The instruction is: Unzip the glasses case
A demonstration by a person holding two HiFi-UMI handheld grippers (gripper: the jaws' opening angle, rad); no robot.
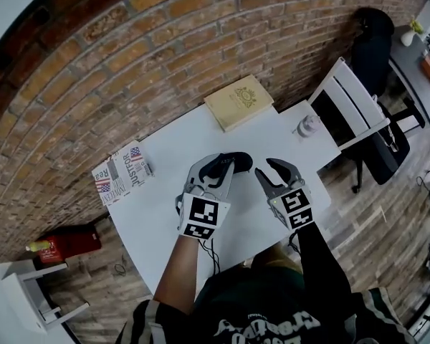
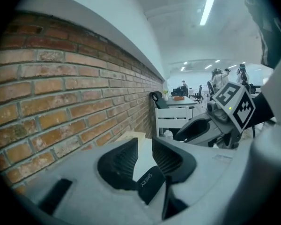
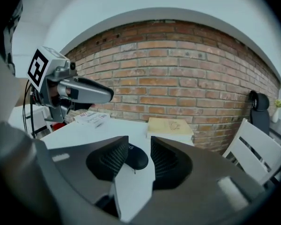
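My left gripper (image 2: 144,150) has its 2 jaws released, a moderate gap between the ribbed pads. One end of the black oval glasses case (image 1: 238,163), with pale lettering on it, sits low in that gap; I cannot tell whether either pad touches it. My right gripper (image 3: 139,146) is also slack and holds nothing. Its 2 jaws stand apart, and the case lies just beyond their tips on the white table (image 1: 172,213).

From the head view my left jaws cover the case's left end, and its zip is too small to make out. My own grey body fills the lower half of both gripper views.

Both forearms reach forward over the table's near edge, side by side. The grippers tilt slightly downward with their marker cubes facing up, and their tips converge on the case from either side.
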